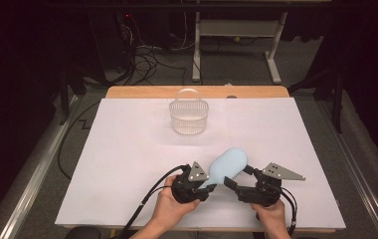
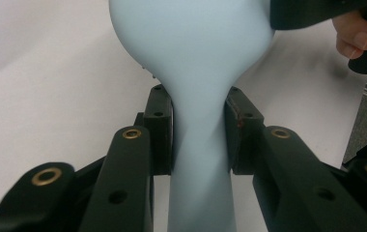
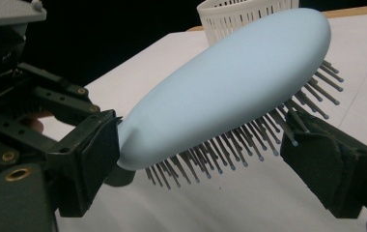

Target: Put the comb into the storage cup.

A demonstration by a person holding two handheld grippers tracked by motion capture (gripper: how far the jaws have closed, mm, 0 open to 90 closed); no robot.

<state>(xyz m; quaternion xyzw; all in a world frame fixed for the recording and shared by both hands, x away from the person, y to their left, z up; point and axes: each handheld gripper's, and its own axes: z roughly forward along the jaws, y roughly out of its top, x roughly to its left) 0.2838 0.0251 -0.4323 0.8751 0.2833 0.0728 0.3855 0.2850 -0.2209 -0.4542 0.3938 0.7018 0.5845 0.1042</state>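
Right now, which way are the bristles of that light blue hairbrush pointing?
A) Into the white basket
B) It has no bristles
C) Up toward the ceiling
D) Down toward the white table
D: in the right gripper view the hairbrush shows its smooth back on top, with the bristles sticking out underneath toward the table; the basket stands apart, farther back.

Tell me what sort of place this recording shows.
Probably a lab or recording studio: a white-covered table, dark surroundings, loose cables on the floor, and a hairbrush with a plastic basket as props.
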